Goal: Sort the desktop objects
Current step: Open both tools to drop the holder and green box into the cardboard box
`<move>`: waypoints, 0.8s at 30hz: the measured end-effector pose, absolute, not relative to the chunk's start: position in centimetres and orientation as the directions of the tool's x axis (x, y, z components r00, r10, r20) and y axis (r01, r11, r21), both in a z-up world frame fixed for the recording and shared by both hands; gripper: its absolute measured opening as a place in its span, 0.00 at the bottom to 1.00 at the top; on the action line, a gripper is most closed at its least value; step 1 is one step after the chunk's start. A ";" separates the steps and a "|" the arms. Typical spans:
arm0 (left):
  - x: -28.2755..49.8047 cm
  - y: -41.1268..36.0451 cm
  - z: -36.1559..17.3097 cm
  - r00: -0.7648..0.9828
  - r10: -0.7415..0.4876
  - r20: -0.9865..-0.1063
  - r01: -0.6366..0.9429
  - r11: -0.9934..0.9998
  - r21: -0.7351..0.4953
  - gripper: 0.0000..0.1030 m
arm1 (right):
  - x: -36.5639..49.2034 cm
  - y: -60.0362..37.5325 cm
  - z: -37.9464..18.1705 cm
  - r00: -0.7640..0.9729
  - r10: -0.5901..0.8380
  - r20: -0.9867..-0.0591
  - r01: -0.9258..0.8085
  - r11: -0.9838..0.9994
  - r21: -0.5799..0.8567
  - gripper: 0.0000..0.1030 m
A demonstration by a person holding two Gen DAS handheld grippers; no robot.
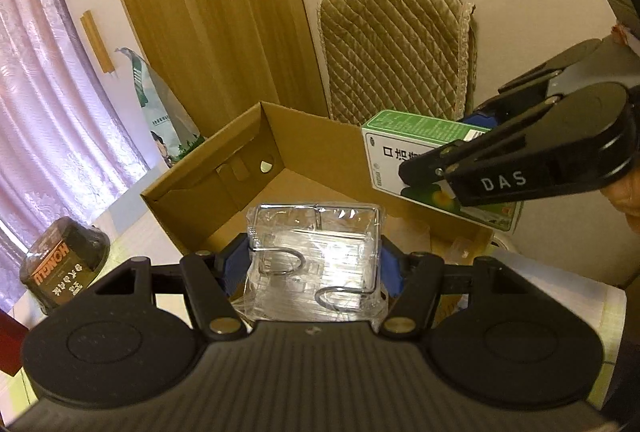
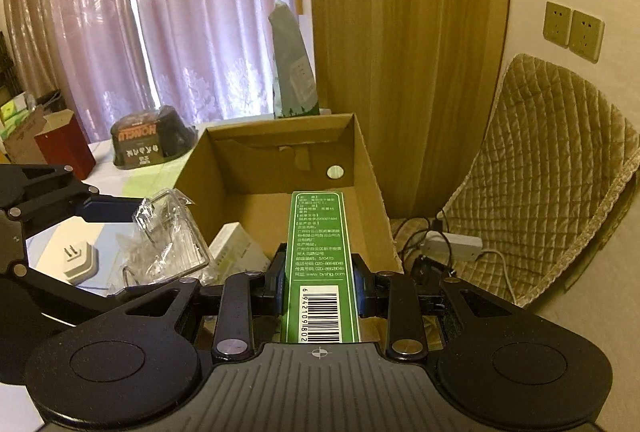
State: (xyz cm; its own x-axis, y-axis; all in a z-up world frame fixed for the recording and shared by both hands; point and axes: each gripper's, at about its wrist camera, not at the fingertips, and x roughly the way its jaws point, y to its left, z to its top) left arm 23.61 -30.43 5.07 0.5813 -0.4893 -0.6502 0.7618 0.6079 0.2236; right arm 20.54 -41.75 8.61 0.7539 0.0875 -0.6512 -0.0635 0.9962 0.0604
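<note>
Grippers crowd over the cardboard box (image 2: 280,168): my left gripper (image 1: 316,264) pinches a clear hook pack (image 1: 316,252), my right gripper (image 2: 318,272) clamps a green carton (image 2: 318,252); I judge they may collide on release.

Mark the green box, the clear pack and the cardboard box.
green box (image 2: 318,272), right wrist view, on its printed top face.
clear pack (image 1: 316,256), left wrist view, on its wrapped front.
cardboard box (image 2: 280,136), right wrist view, on its far inner wall.
</note>
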 end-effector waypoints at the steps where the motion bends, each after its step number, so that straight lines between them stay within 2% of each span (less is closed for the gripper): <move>1: 23.8 -30.5 5.0 0.581 -0.490 -0.650 0.763 0.607 0.224 0.59 | 20.7 -41.8 8.5 0.753 0.085 -0.653 -0.061 0.996 0.060 0.29; 24: 24.7 -31.9 3.9 0.563 -0.517 -0.645 0.789 0.568 0.233 0.60 | 22.9 -42.4 6.5 0.737 0.056 -0.674 -0.028 0.998 0.052 0.29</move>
State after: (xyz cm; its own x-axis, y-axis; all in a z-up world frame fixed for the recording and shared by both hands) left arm 24.69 -31.85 3.90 0.5626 -0.5167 -0.6453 0.7893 0.5678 0.2335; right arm 22.88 -42.40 6.50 0.7367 0.0558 -0.6739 -0.0283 0.9983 0.0518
